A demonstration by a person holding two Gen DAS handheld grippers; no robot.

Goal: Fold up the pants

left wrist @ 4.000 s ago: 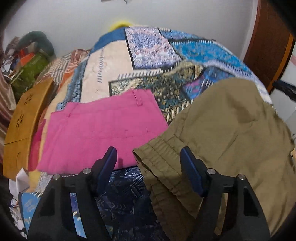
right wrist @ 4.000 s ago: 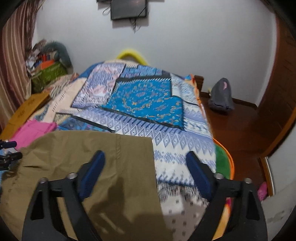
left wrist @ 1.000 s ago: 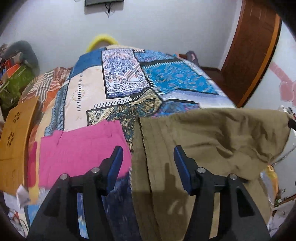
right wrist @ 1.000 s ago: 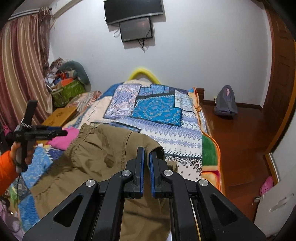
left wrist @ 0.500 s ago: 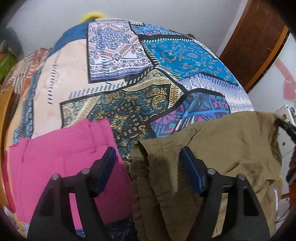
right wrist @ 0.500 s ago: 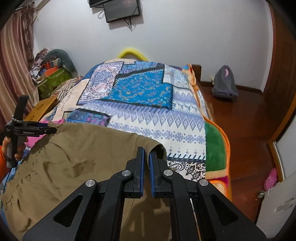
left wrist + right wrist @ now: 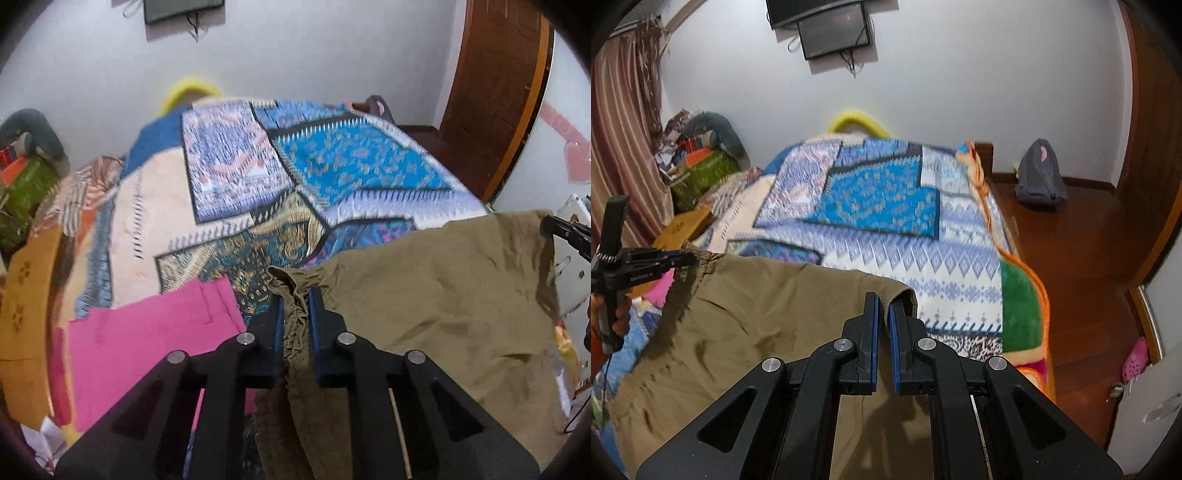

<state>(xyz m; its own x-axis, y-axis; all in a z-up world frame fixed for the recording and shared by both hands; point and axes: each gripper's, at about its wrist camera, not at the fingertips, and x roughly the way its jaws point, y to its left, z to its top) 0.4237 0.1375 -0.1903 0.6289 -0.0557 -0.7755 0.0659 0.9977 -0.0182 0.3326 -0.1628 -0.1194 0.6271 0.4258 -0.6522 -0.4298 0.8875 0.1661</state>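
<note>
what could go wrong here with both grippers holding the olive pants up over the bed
The left gripper pinches only bunched waistband, so the olive pants may slip out. The right gripper grips just a corner. Lowered carelessly, the sagging cloth could land on the pink pants.

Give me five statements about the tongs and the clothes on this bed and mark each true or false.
1. The left tongs clamp the olive pants at the gathered waistband. True.
2. The right tongs are open. False: they are shut on the pants' other end.
3. The pink garment lies on the patterned bedspread. True.
4. The pants lie folded in a neat stack. False: they are held spread between both tongs.
5. The pink garment is gripped. False: nothing holds it.
</note>
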